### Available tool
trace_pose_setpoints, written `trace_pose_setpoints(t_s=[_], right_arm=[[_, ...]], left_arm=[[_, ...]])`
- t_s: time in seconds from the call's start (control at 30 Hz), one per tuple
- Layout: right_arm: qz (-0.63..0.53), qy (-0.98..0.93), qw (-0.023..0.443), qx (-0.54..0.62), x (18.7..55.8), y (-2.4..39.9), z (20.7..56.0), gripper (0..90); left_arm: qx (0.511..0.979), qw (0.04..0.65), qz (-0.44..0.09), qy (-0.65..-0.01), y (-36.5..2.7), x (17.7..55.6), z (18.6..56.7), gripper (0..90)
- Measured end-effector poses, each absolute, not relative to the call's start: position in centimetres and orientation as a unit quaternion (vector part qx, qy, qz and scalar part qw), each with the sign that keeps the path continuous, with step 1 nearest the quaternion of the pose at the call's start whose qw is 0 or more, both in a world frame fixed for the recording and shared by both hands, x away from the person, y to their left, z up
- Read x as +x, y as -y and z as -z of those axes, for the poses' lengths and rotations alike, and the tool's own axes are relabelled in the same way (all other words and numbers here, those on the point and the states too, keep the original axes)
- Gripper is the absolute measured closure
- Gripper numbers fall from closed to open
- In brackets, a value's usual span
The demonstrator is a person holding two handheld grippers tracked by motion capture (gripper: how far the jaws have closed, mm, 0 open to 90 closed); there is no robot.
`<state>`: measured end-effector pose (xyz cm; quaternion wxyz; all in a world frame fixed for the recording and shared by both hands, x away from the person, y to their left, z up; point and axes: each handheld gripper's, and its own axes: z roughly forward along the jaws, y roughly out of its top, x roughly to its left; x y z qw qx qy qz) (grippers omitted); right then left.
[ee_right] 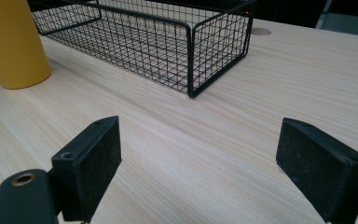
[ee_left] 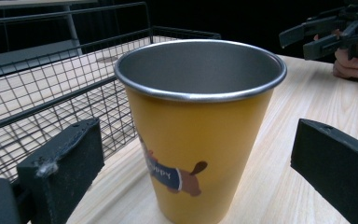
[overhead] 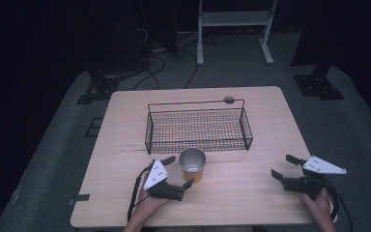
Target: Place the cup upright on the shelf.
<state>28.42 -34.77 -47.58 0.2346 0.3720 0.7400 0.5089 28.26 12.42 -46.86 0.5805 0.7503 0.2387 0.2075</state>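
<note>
A yellow cup with a steel rim is seen upright on the counter, near the middle of its near edge and just in front of the wire basket. The left tongs are held wide open on either side of the cup, with the cup between the jaws and clear gaps visible to each jaw in the left gripper view, so nothing is gripped. A small dog picture is printed low on the cup's side. The cup's inside appears bare metal; the basket's mesh floor shows nothing on it. The right tongs are held open and empty near the counter's near right corner, well apart from the cup.
</note>
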Motion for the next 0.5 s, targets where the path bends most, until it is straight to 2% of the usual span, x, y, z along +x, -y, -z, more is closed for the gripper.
trace_pose_setpoints(t_s=[0.5], right_arm=[[-0.509,-0.74,0.235,0.372,28.4,34.8,47.6,13.0]], left_arm=[[0.753,0.58,-0.199,-0.239,-10.9,29.3,47.0,1.7]])
